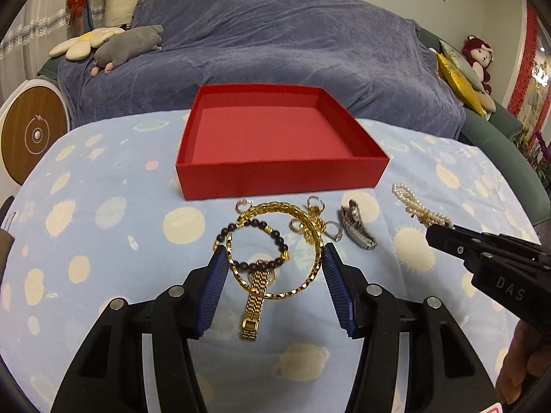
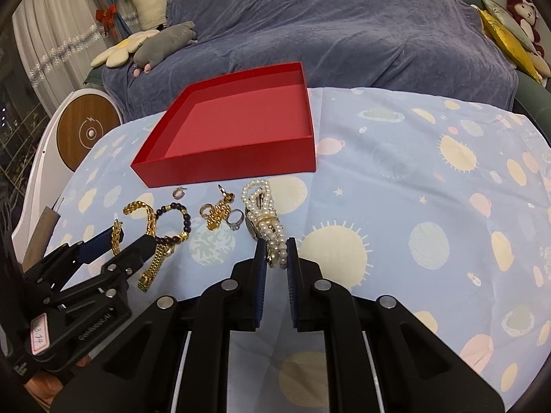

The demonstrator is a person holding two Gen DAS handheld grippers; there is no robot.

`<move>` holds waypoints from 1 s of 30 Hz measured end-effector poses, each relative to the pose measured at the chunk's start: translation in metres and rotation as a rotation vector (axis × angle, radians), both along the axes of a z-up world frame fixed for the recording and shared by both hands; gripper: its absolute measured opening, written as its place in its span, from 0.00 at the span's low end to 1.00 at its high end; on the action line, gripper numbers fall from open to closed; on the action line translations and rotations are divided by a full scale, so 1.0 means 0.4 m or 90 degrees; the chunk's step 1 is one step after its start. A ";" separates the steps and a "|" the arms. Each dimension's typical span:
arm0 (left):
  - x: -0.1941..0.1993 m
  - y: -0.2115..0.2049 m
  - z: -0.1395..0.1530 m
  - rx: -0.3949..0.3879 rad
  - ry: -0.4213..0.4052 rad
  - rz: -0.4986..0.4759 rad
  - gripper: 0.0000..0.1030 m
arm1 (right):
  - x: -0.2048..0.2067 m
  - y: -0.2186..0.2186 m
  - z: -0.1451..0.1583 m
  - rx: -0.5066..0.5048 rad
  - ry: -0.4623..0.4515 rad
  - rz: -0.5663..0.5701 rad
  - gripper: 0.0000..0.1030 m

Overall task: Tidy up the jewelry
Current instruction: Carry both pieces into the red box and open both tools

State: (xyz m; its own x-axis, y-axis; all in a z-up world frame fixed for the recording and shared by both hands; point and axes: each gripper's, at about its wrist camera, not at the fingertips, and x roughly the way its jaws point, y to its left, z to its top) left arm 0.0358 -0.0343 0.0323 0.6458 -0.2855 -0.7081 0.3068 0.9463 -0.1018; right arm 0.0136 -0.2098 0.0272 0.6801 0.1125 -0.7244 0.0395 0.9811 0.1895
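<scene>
Jewelry lies loose on the blue patterned tablecloth [image 1: 103, 179], in a row just in front of the red box [image 1: 275, 172], which sits toward the far edge w/ nothing in it.

Left side of the row: gold chain bracelet [image 1: 311, 268], big loop, w/ a dark bead bracelet [image 1: 272, 230] lying across it & a gold watch [image 1: 256, 306] whose band runs back toward the near edge. Left gripper [image 1: 275, 265] sits over this pile, jaws abt half apart. Blue pads bracket the gold chain's loop on both sides and look to be touching or nearly touching its outer edges; in the right wrist view the chain hangs over one pad. Can't tell for sure if it's gripped.

Middle: small gold cluster [image 2: 218, 215] w/ a few rings [image 2: 236, 222] beside it, plus one small ring [image 1: 243, 203] closer to the box wall.

Right of that: silver watch [image 1: 358, 229], partly under the pearl strand [image 2: 263, 213] in the right wrist view. Right gripper [image 2: 277, 253] is nearly closed, pads pinching the near end of the pearls; rest of the strand trails away toward the box.

Behind the table: sofa under a blue-grey throw [image 1: 275, 41], plush toys [image 1: 127, 46] at its left end.
</scene>
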 end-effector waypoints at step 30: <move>0.656 -0.089 0.012 0.035 0.026 0.006 0.52 | 0.688 -0.039 0.004 0.009 0.045 0.008 0.10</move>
State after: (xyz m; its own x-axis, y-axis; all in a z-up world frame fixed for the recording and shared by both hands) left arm 0.2983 -0.0699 0.0370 0.6191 -0.2388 -0.7482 0.2938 0.9539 -0.0613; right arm 0.2886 -0.2254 0.0288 0.6258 0.1317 -0.7688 0.0409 0.9787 0.2010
